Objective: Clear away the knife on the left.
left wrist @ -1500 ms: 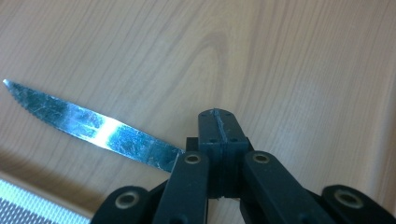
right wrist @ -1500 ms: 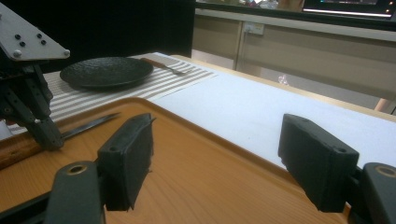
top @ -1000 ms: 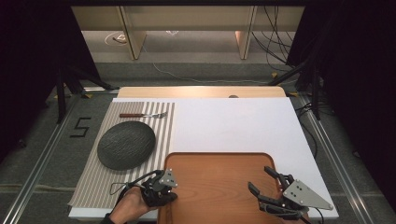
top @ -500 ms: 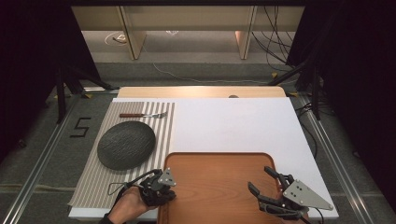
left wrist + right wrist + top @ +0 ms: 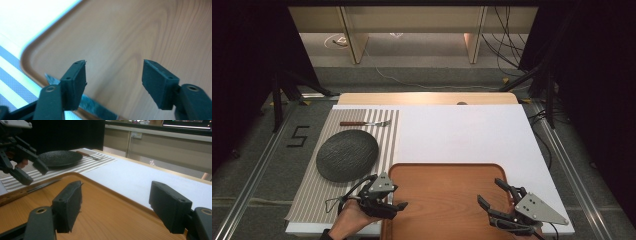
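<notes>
A wooden tray (image 5: 447, 172) lies at the table's near edge. My left gripper (image 5: 396, 199) hovers over the tray's left rim, and its jaws have just been opening. In the left gripper view they (image 5: 113, 72) stand apart with nothing pressed between the pads. A knife (image 5: 86, 101) lies slanted across the tray's rim, under the left jaw. The right gripper view shows the same knife (image 5: 27, 190) with its wooden handle, below the left gripper (image 5: 31, 171). My right gripper (image 5: 492, 192) stands open and empty over the tray's right part (image 5: 115, 200).
A dark round plate (image 5: 347, 155) sits on a striped placemat (image 5: 312, 195) left of the tray, with a fork (image 5: 364, 123) beyond it. A white sheet (image 5: 462, 132) covers the table behind the tray.
The left gripper's jaws have gone from shut to wide open over the tray's left rim. The right gripper has stayed where it was.
</notes>
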`<state>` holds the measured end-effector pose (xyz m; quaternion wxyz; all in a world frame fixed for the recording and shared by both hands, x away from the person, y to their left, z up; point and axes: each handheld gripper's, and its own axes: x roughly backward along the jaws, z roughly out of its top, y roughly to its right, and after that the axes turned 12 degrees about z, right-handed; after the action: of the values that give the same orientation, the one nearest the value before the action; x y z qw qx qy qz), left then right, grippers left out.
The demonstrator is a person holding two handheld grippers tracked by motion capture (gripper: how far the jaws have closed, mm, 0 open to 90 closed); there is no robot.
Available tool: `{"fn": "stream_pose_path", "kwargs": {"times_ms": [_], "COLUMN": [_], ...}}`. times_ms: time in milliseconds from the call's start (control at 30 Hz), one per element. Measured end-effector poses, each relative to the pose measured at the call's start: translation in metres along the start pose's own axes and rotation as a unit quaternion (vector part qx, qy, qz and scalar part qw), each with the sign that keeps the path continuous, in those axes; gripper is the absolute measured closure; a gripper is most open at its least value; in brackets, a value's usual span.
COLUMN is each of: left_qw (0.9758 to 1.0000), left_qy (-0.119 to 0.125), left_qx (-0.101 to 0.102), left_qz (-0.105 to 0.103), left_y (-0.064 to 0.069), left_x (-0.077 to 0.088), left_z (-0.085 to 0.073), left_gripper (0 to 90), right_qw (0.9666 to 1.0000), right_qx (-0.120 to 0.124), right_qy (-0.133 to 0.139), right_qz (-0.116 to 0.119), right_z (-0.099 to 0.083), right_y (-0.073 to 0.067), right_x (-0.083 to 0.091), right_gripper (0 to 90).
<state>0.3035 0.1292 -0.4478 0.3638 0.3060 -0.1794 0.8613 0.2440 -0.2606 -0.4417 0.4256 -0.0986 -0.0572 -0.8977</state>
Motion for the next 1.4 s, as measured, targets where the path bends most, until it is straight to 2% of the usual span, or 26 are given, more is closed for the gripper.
{"fn": "stream_pose_path", "kwargs": {"times_ms": [133, 233, 333, 400, 533, 667, 767, 933, 1133, 1300, 1400], "left_qw": [0.9992, 0.9977, 0.9948, 0.9924, 0.9888, 0.9874, 0.9858, 0.9805, 0.9745, 0.9727, 0.9728], "left_qy": [0.038, 0.066, 0.1, 0.121, 0.147, 0.154, 0.164, 0.19, 0.216, 0.224, 0.224], "left_qx": [0.013, 0.013, 0.018, 0.024, 0.028, 0.035, 0.036, 0.052, 0.061, 0.06, 0.059], "left_qz": [-0.002, 0.004, 0.006, -0.001, -0.001, -0.005, 0.002, 0.002, 0.01, 0.012, 0.01], "left_y": [-0.001, 0.0, 0.0, 0.0, 0.001, 0.002, 0.003, 0.001, 0.002, 0.003, 0.003], "left_x": [0.007, 0.011, 0.016, 0.019, 0.023, 0.025, 0.028, 0.032, 0.036, 0.038, 0.038], "left_z": [-0.001, -0.002, -0.004, -0.006, -0.009, -0.014, -0.017, -0.021, -0.024, -0.027, -0.028], "left_gripper": [29.0, 26.9, 25.2, 25.1, 24.7, 23.5, 22.4, 21.1, 20.6, 20.6, 20.6], "right_qw": [1.0, 1.0, 1.0, 1.0, 1.0, 1.0, 1.0, 1.0, 1.0, 1.0, 1.0], "right_qx": [0.0, 0.0, 0.0, 0.0, 0.0, -0.001, -0.001, -0.001, -0.001, -0.001, -0.001], "right_qy": [-0.001, 0.0, -0.001, -0.001, -0.002, -0.002, -0.001, -0.002, -0.002, -0.003, -0.001], "right_qz": [0.001, 0.001, 0.001, 0.002, 0.002, 0.003, 0.003, 0.003, 0.003, 0.003, 0.003], "right_z": [0.0, 0.0, 0.0, 0.0, 0.0, 0.0, 0.0, 0.0, 0.0, 0.0, 0.0], "right_y": [0.0, 0.0, 0.0, 0.0, 0.0, -0.001, -0.001, -0.001, -0.001, -0.001, -0.001], "right_x": [0.0, 0.0, 0.0, 0.0, 0.0, 0.0, 0.0, 0.0, 0.0, 0.0, 0.0], "right_gripper": [27.5, 27.5, 27.5, 27.5, 27.5, 27.5, 27.4, 27.4, 27.4, 27.4, 27.3]}}
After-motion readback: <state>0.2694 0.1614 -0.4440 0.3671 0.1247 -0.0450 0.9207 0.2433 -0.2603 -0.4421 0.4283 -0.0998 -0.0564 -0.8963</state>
